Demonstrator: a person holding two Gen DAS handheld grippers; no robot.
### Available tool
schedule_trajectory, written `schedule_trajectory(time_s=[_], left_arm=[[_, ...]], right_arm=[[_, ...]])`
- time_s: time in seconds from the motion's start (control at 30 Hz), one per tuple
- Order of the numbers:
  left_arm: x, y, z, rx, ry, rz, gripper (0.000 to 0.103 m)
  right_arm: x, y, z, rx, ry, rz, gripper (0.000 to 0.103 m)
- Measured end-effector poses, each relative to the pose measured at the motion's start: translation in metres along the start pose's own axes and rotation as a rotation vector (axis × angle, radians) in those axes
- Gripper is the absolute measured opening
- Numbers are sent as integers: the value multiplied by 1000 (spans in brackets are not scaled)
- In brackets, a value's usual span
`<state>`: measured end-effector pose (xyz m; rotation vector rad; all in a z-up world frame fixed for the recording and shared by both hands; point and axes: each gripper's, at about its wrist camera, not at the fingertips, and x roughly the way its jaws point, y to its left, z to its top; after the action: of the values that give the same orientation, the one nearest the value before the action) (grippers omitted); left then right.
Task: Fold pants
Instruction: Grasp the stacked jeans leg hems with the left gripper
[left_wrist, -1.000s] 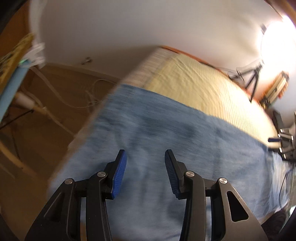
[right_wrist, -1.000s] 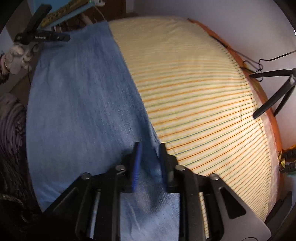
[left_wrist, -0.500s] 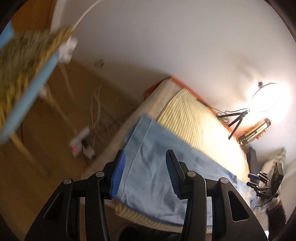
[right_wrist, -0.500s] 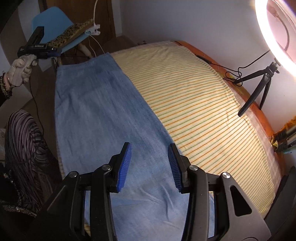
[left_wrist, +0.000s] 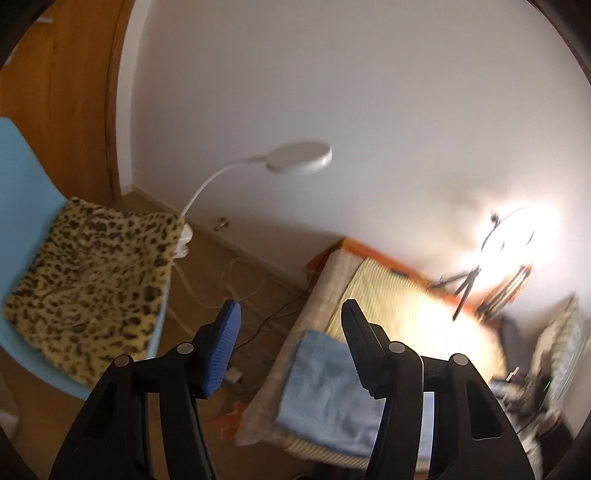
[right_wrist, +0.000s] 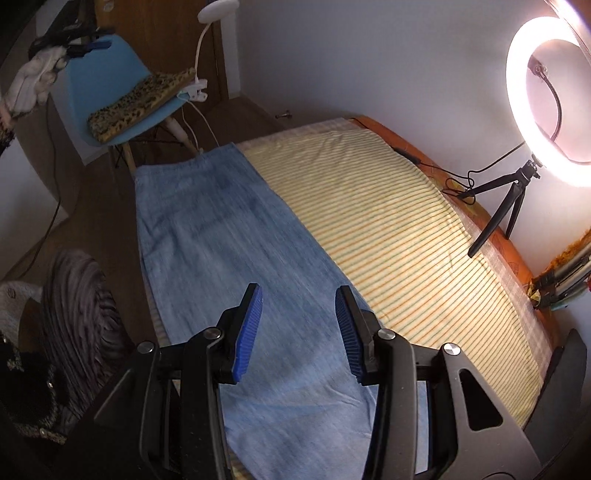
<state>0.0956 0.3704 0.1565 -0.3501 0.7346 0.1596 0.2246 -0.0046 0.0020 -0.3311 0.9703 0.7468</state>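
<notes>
Light blue denim pants (right_wrist: 236, 258) lie flat in a long folded strip along the near edge of a bed with a yellow striped sheet (right_wrist: 399, 229). My right gripper (right_wrist: 299, 332) is open and empty, raised above the pants' near part. My left gripper (left_wrist: 290, 350) is open and empty, held high and far back from the bed. In the left wrist view the pants (left_wrist: 328, 387) show small and blurred at the bed's end. The left gripper also shows in the right wrist view (right_wrist: 70, 40), far off by the chair.
A blue chair (right_wrist: 107, 81) with a leopard-print cushion (left_wrist: 88, 280) stands on the wooden floor beyond the bed's end, with a white clip lamp (left_wrist: 299, 158) on it. A lit ring light (right_wrist: 546, 99) on a tripod stands at the bed's far side. Cables lie on the floor.
My right gripper has opened, let go of the pants and risen. My left gripper has pulled up and far back from the pants toward the chair.
</notes>
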Motion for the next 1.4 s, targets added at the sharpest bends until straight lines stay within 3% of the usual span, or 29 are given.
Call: schedule_trajectory(time_s=[0.1, 0.27, 0.37, 0.5, 0.73, 0.87, 1.0, 1.1, 1.2, 1.33, 1.4], left_arm=[[21, 6, -46, -43, 63, -64, 63], [87, 13, -135, -167, 176, -179, 63], [128, 26, -173, -299, 212, -239, 63], [167, 46, -205, -441, 240, -237, 63], [210, 68, -235, -621, 282, -267, 63], [214, 63, -235, -605, 244, -273, 63], [210, 67, -239, -670, 197, -311, 61], [211, 57, -239, -625, 207, -318, 53], [211, 55, -244, -635, 196, -322, 53], [212, 59, -248, -695, 159, -338, 52], [213, 56, -246, -669, 153, -298, 30]], right_arm=[[1, 5, 3, 58, -26, 7, 44], [1, 20, 1, 91, -41, 20, 49], [-1, 30, -3, 102, -43, 11, 49], [-8, 38, -13, 136, -61, 8, 49], [-14, 45, -31, 184, -76, 1, 50], [-12, 44, -35, 199, -61, 3, 50], [-9, 42, -33, 213, -64, 2, 50], [-7, 40, -32, 220, -64, 15, 51], [-5, 42, -33, 210, -61, 18, 62], [-1, 45, -32, 209, -59, 31, 62], [1, 46, -31, 209, -59, 34, 62]])
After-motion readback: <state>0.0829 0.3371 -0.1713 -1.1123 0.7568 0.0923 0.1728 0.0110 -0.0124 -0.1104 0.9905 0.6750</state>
